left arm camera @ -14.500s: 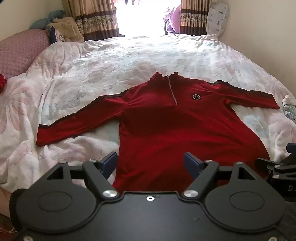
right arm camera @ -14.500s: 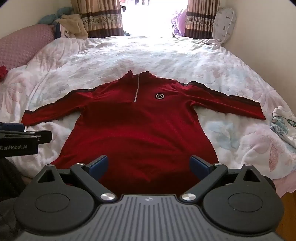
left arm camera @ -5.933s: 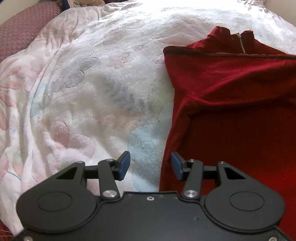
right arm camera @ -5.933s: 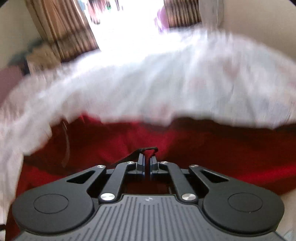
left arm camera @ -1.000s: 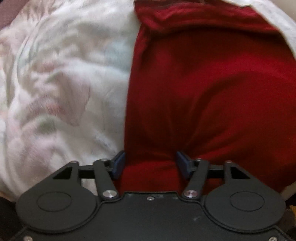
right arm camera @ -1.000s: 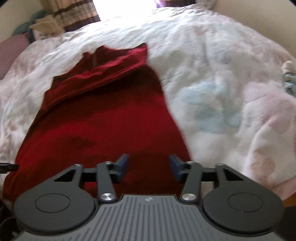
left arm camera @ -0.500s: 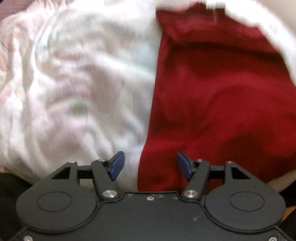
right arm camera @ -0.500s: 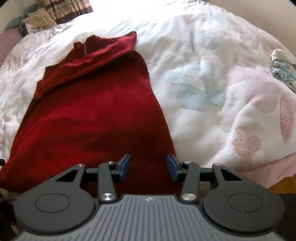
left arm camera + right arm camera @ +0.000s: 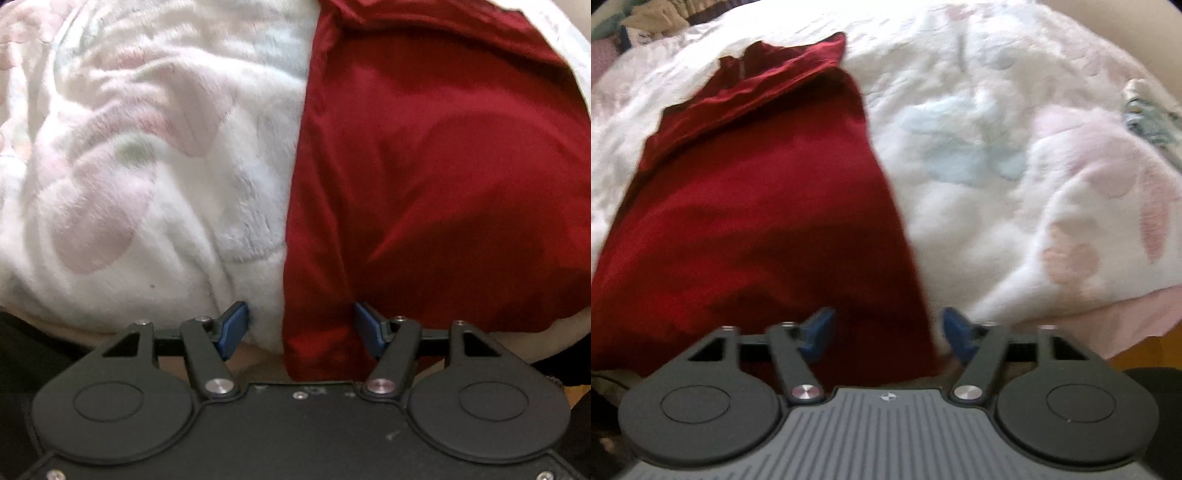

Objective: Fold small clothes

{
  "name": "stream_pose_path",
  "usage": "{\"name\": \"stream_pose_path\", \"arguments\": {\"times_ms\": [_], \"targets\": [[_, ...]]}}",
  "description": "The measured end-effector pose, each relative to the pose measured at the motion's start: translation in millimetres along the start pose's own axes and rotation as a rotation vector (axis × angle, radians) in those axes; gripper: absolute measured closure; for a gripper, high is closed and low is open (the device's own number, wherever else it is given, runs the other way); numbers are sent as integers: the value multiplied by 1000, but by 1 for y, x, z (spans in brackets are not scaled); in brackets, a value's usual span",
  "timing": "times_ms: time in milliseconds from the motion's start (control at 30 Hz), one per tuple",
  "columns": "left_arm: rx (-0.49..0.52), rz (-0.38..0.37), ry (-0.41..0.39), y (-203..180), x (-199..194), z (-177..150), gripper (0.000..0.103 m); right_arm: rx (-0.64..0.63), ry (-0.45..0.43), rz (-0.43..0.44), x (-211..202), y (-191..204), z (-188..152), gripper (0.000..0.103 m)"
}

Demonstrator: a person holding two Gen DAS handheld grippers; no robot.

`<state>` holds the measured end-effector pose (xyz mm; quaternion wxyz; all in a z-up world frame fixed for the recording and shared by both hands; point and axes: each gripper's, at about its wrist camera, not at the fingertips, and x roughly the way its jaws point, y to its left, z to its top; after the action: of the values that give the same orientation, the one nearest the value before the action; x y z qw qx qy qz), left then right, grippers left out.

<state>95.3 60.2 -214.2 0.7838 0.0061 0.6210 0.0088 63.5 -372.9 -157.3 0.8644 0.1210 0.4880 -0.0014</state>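
Shifted left since a second ago, the left gripper (image 9: 299, 326) tilts steeply down, jaws spread over the red top's (image 9: 424, 166) near left hem corner on the floral blanket (image 9: 147, 166). Right view: the right gripper (image 9: 886, 328), jaws opening, straddles the near right corner, unpinched.

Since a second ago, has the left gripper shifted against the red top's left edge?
Yes. The left gripper has slid leftward: the red top edge now falls between its fingers, with white blanket showing there too.
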Motion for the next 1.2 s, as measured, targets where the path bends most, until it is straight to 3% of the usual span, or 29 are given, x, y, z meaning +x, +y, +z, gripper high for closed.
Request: {"name": "stream_pose_path", "arguments": {"times_ms": [233, 400, 533, 567, 600, 633, 667, 733, 1067, 1133, 1167, 1200], "targets": [[26, 13, 14, -10, 11, 1, 36, -8, 70, -1, 22, 7, 0, 13], [23, 15, 4, -14, 10, -3, 36, -17, 73, -1, 30, 14, 0, 13], [1, -17, -37, -10, 0, -10, 51, -11, 78, 3, 30, 15, -3, 13], [-6, -30, -45, -8, -3, -11, 58, -10, 75, 11, 30, 13, 0, 19], [-16, -42, -52, -6, -7, -12, 72, -16, 68, 28, 29, 13, -1, 31], [-20, -48, -65, -5, -11, -13, 82, -21, 72, 51, 29, 13, -1, 58], [-19, -57, -86, -3, -18, -14, 85, -17, 76, 62, 28, 12, -2, 79], [-24, -78, -120, 3, -32, -13, 88, 7, 59, 50, 23, 10, -3, 95], [-51, -113, -210, 22, -83, -23, 93, 95, -59, 153, -37, -3, -5, 99], [-54, -90, -231, 25, -96, -31, 95, 94, -68, 158, -48, -8, -6, 99], [-53, -60, -247, 25, -104, -35, 102, 100, -75, 164, -54, -9, -7, 100], [-50, -23, -262, 25, -111, -42, 101, 122, -99, 177, -63, -12, -9, 100]]}}
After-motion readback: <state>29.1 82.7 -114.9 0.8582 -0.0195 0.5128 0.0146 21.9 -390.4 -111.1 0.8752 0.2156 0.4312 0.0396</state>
